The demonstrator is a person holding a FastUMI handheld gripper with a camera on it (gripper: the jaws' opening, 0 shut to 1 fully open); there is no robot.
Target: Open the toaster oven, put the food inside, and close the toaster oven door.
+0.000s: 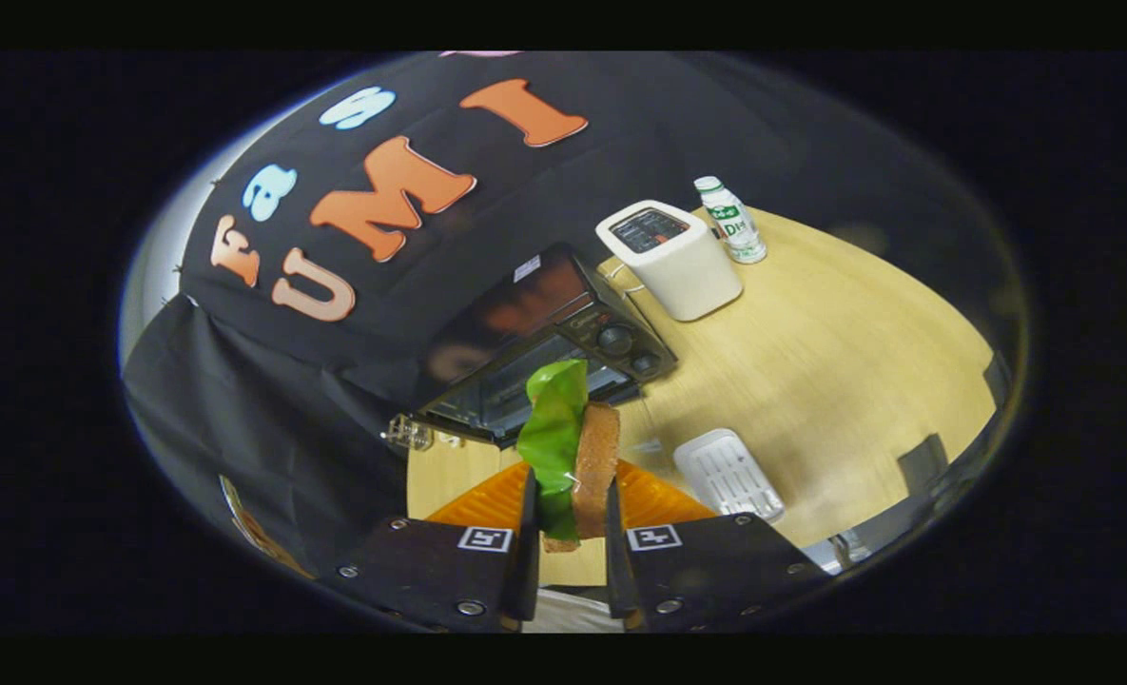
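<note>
Here the gripper is clamped on the sandwich, both fingers pressing its bread and lettuce, lifted above the orange plate before the open toaster oven, where the loose leaf could slip out if the grip slackens.

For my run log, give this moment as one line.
gripper: shut on brown bread slice with green lettuce leaf | black toaster oven: beyond fingers, door open | orange plate: below | stage: carrying food
</note>
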